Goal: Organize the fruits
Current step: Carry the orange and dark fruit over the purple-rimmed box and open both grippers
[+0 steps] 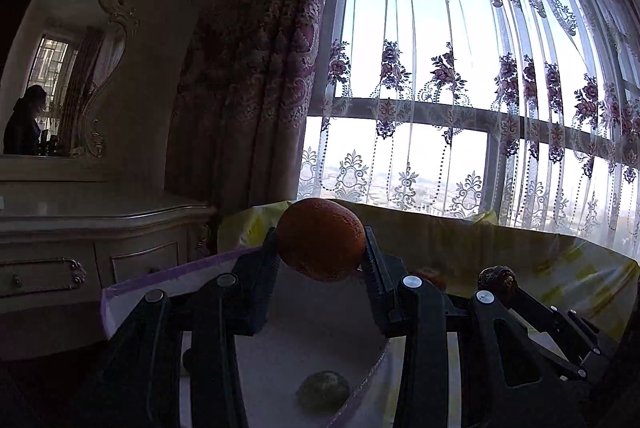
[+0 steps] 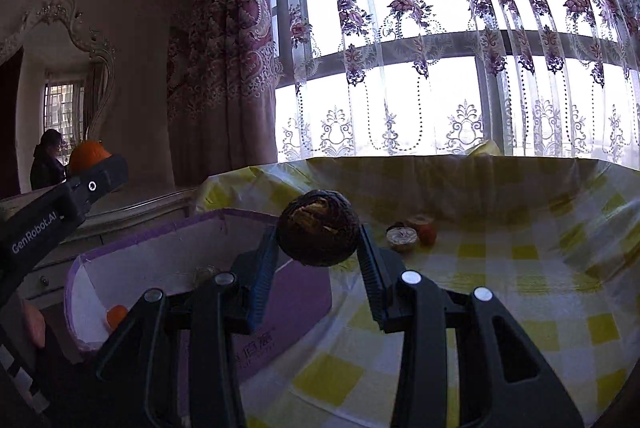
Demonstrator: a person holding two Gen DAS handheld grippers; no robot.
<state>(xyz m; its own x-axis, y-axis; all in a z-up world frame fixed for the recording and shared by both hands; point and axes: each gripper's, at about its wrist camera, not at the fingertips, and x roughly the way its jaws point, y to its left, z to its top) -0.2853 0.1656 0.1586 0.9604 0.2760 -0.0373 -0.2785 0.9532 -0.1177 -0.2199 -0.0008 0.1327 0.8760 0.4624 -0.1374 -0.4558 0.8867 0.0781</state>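
Observation:
My left gripper [image 1: 320, 252] is shut on an orange [image 1: 320, 238] and holds it above the white box with the purple rim [image 1: 168, 278]. A green fruit [image 1: 322, 392] lies in that box. My right gripper [image 2: 318, 244] is shut on a dark brown, cracked fruit [image 2: 318, 228] and holds it above the yellow checked tablecloth [image 2: 500, 268], beside the box [image 2: 168, 228]. In the right wrist view the left gripper [image 2: 96, 176] with its orange [image 2: 86, 154] shows at the left. A small orange fruit [image 2: 116, 316] lies in the box.
Two more fruits, a pale cut one [image 2: 401, 238] and a red one [image 2: 424, 228], lie on the cloth further back. A cream dresser [image 1: 100, 228] with a mirror [image 1: 52, 92] stands to the left. Curtains and a window [image 1: 460, 68] are behind the table.

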